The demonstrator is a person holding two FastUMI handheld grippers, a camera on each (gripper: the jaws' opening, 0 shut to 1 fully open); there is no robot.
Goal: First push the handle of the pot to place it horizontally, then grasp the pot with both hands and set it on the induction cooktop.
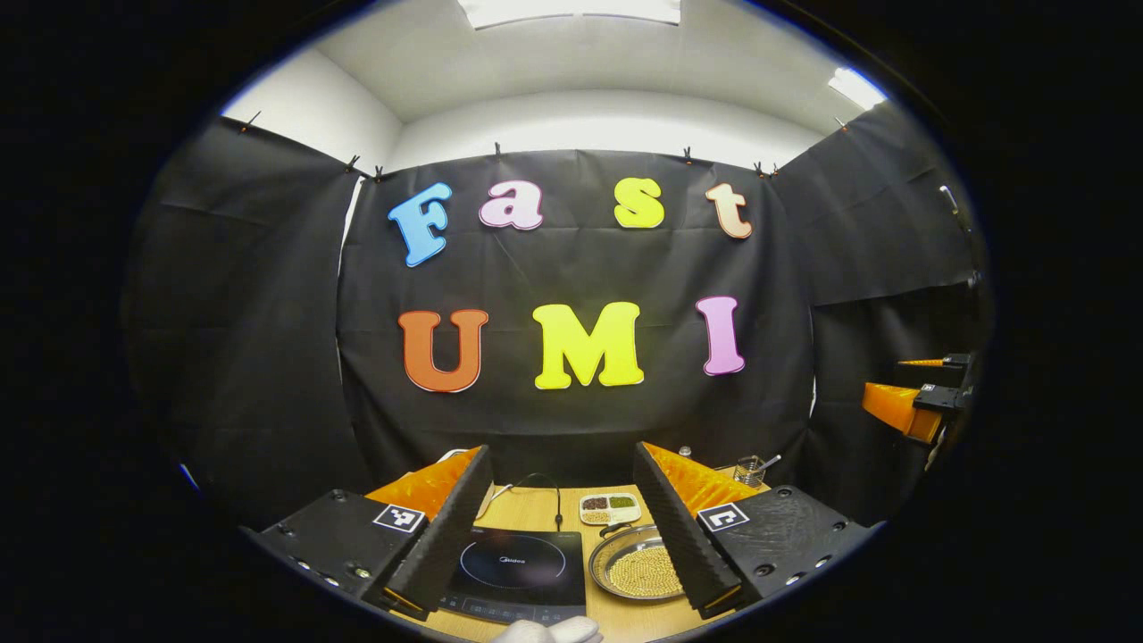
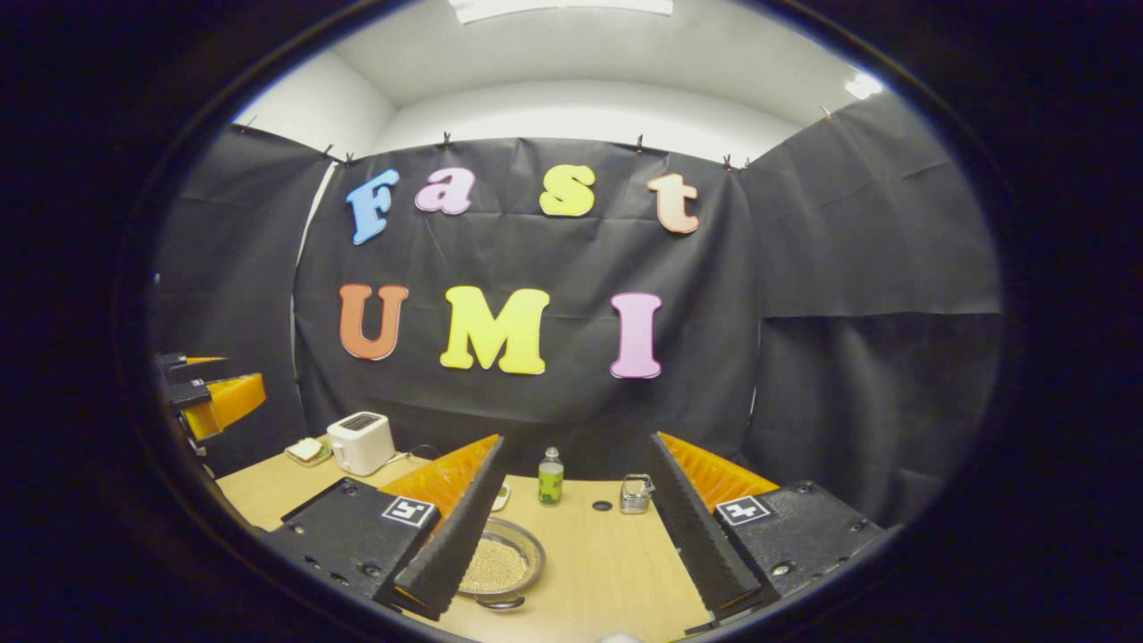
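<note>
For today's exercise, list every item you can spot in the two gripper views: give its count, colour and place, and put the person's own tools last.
Induction cooktop: one, black, near table edge, left of the pot.
Pot: one, silver, holding pale yellow grains, beside the cooktop.
Sectioned dish: one, white, behind the pot.
Wire holder: one, metal, back of table.
Toaster: one, white, far left of table.
Bottle: one, green, by the wall.
Table: one, light wood.
Left tool: one, open, above the cooktop.
Right tool: one, open, above the table.
</note>
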